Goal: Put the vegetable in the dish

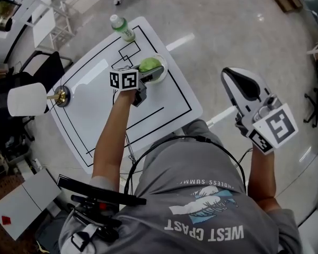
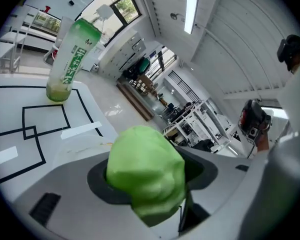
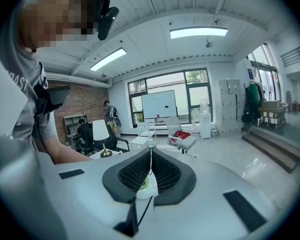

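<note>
The right claw (image 3: 150,156), pressed together, hangs off to the right of the white, black-lined tabletop (image 1: 95,89). The left claw (image 1: 146,78) pinches the pale green leafy vegetable (image 2: 145,171) over the round white dish (image 1: 164,72). Beyond stands a clear, green-labelled bottle (image 1: 122,28).

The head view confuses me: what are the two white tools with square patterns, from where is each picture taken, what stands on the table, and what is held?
No robot: a person holds a two-jaw gripper in each hand; the patterned cubes are parts of them. The head view comes from a camera on the person's head, looking down. Each gripper view comes from a camera on that gripper, looking along its jaws. On the white table stand a green-labelled bottle, a lamp and a white dish. The left gripper holds a green vegetable at the dish. The right gripper is shut and empty.
</note>
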The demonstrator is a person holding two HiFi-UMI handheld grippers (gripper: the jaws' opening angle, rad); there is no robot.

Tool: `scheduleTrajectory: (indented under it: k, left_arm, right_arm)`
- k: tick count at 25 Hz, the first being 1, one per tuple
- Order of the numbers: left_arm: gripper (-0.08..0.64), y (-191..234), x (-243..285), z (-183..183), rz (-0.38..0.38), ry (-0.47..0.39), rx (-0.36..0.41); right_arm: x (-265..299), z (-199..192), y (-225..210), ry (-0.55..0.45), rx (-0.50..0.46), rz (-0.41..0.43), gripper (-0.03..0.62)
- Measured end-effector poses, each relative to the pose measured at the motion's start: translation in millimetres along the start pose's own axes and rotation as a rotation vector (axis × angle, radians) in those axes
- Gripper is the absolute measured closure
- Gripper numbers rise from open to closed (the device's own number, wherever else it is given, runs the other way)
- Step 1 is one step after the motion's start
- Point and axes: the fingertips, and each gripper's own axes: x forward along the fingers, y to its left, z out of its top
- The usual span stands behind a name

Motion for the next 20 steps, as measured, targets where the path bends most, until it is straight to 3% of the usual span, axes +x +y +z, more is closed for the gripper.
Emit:
scheduleTrajectory:
  k: [7,20]
  left_arm:
    - [0.29,25,18,-18,0.04,0.109,0.01]
    - [0.287,41,26,-20,0.019,0.169,-0.047]
  right_arm:
    - [12,-11,-18,0.038,0.008,0.017,0.584]
    - [26,-26,-43,0.077,0.028,0.048,0.584]
